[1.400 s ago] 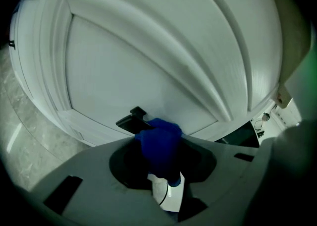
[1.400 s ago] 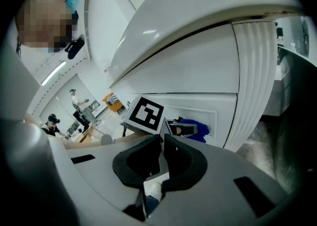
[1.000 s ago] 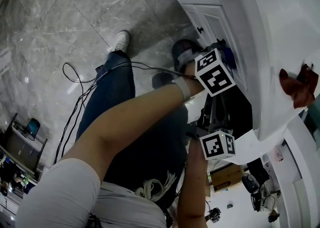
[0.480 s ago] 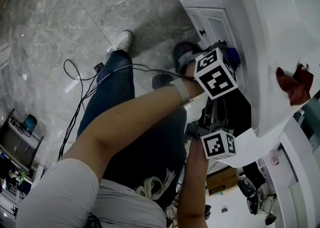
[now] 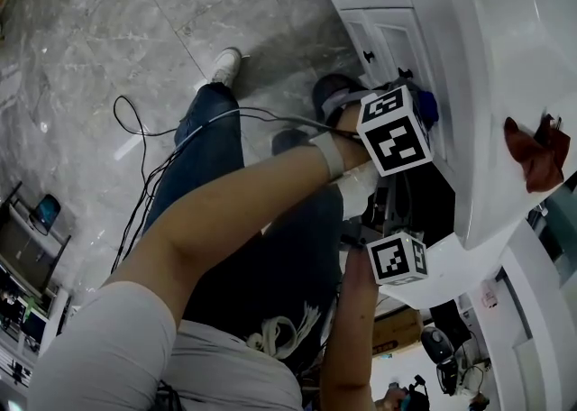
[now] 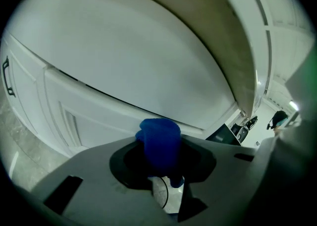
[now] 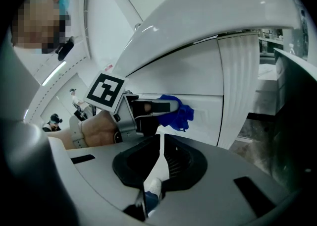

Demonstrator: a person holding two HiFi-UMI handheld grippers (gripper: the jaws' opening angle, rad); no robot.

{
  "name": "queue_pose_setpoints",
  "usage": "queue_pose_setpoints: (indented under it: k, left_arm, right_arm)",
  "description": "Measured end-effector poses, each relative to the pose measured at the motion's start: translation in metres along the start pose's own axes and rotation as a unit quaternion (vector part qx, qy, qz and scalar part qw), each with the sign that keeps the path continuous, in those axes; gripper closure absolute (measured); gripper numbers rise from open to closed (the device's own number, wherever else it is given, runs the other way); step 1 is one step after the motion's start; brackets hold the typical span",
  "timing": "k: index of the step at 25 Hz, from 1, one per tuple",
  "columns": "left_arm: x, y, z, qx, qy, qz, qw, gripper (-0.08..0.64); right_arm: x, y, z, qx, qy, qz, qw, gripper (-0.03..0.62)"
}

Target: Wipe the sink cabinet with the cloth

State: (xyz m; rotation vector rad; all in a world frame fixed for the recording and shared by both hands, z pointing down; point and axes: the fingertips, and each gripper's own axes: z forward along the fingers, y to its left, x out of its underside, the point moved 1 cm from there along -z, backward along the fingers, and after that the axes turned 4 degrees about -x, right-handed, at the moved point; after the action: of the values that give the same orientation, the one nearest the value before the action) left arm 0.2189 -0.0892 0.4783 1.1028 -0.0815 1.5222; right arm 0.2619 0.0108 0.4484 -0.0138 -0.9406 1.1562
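Over the last second both grippers have barely shifted along the cabinet front; only the head view has swung slightly, so the floor and shoe sit a touch higher in it.

Grey marble floor tiles (image 5: 108,40) fill the left of the head view. The white sink cabinet (image 5: 397,40) runs down the right under a white countertop (image 5: 505,58). The person's bare forearm (image 5: 243,211) reaches across jeans-clad legs toward the cabinet doors.

The left gripper (image 6: 161,145) has its jaws clamped on a bunched blue cloth (image 6: 159,138), which is pressed against a panelled cabinet door, as the right gripper view also shows. Its marker cube (image 5: 395,130) sits just beside the door.

The right gripper (image 7: 159,155) hangs below it near the cabinet. Its jaws are drawn almost together with nothing between them.

A black cable (image 5: 144,157) trails over the floor near a white shoe (image 5: 225,62). A reddish-brown rag (image 5: 536,152) lies on the countertop, well apart from both grippers.
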Motion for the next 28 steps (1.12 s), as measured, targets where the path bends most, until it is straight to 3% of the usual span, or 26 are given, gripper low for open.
queue_pose_setpoints:
  k: [10, 14, 17, 28]
  left_arm:
    - [0.021, -0.046, 0.028, 0.029, 0.024, 0.007, 0.9993, 0.445]
    - [0.027, -0.044, 0.038, 0.005, 0.023, -0.005, 0.9997, 0.448]
    - [0.04, -0.037, 0.05, -0.002, 0.049, -0.025, 0.9985, 0.446]
    - [0.092, 0.006, 0.097, -0.052, 0.095, -0.037, 0.9934, 0.446]
  right_arm:
    - [0.001, -0.036, -0.026, 0.014, -0.01, 0.011, 1.0, 0.555]
    - [0.004, -0.049, -0.032, 0.02, -0.01, 0.018, 1.0, 0.555]
    - [0.007, -0.055, -0.033, 0.022, -0.007, 0.015, 1.0, 0.555]
    - [-0.001, -0.074, -0.009, 0.012, -0.026, 0.009, 1.0, 0.555]
